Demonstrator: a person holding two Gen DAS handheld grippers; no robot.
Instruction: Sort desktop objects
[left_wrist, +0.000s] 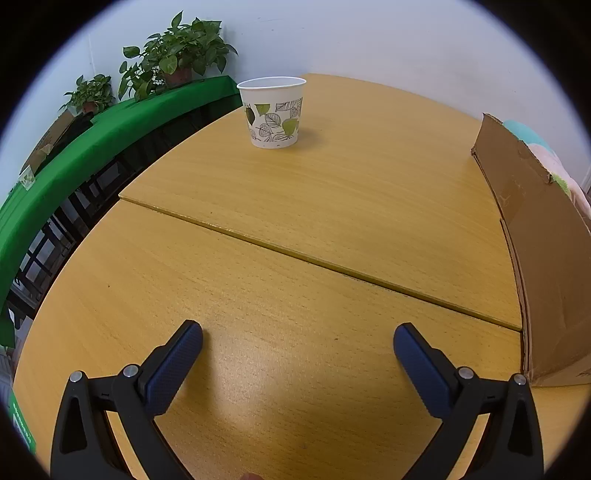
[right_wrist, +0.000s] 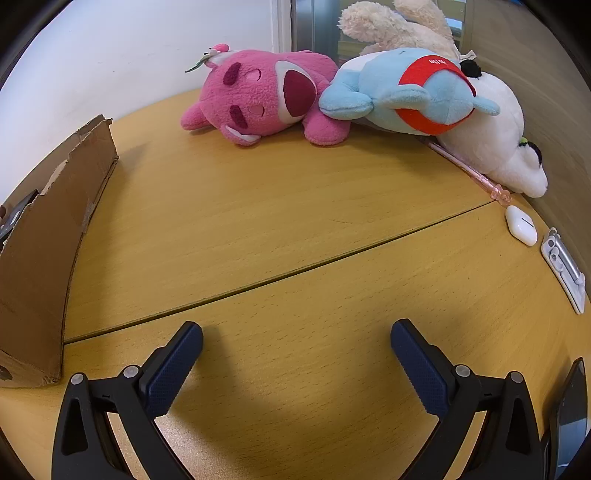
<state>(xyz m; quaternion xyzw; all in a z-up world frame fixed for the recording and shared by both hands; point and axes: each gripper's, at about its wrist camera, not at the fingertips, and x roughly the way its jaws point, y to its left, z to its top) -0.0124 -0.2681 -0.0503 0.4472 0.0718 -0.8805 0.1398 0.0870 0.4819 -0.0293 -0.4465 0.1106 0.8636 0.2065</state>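
Between both sets of spread jaws nothing is held, so sorting is judged barely begun: cup, plush toys and earbud case lie well ahead, box beside.

Both cameras sit just behind their own fingers, tilted steeply down onto the wooden worktop from close above. The left view faces the far wall, with a paper cup at upper centre. The right view faces plush toys along the top. Both share the cardboard box: right edge in the left view, left edge in the right.
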